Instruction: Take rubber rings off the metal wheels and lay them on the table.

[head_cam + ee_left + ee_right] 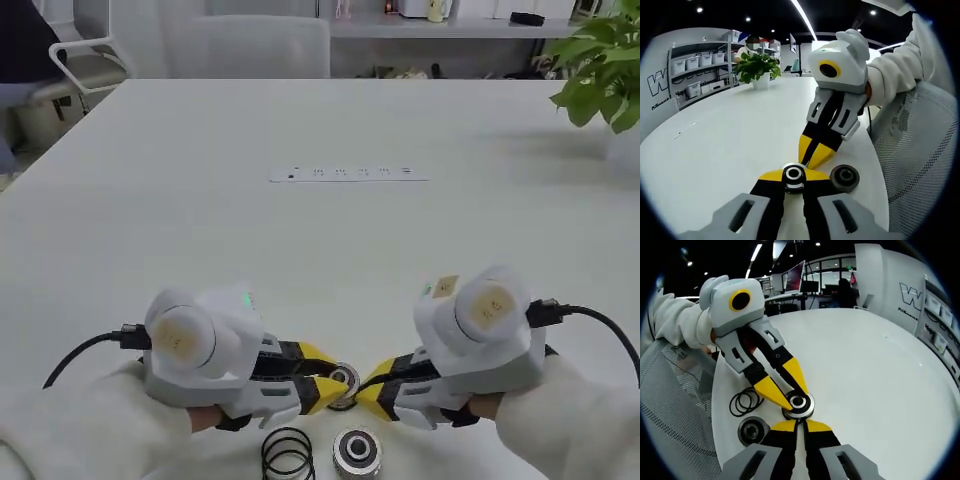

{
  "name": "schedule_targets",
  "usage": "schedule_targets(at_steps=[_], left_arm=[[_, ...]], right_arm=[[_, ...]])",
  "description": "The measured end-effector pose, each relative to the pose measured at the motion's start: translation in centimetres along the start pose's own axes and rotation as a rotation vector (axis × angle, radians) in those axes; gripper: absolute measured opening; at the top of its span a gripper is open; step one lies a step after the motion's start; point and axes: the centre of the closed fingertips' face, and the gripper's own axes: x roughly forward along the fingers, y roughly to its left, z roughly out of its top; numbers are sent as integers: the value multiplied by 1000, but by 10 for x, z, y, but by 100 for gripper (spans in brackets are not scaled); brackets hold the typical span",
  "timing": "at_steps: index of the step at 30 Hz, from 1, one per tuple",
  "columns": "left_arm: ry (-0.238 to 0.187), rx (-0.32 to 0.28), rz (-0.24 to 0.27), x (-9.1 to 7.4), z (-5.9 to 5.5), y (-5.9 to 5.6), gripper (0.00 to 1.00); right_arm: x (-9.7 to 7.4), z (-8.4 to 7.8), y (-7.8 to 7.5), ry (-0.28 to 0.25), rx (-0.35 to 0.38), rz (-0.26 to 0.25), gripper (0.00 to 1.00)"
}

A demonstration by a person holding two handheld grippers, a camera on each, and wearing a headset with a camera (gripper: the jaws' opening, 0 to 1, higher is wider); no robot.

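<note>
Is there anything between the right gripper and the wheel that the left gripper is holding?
Nothing visible. The right gripper has its closed fingers right at the rim of the metal wheel, which the left gripper holds. The loose rings and the second wheel lie aside.

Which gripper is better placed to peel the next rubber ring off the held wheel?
Right. The left gripper is clamping the wheel, while the right gripper has its closed tips at the wheel's rim, so it can probably pull the ring.
</note>
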Motion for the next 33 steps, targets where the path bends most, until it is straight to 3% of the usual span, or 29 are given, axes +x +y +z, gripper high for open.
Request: schedule_targets(at_steps=[4, 11, 19, 33], left_arm=[[0, -1, 2, 0, 0, 0, 8], [3, -1, 1, -1, 0, 0, 7], [6, 7, -1, -1, 0, 0, 7], [6, 9, -6, -1, 0, 0, 7]], right_arm=[[0, 0, -3, -6, 12, -3, 0], [0, -1, -6, -10, 276, 10, 0], [-3, -2, -9, -35, 451, 21, 0], [-6, 1, -11, -55, 505, 30, 0]])
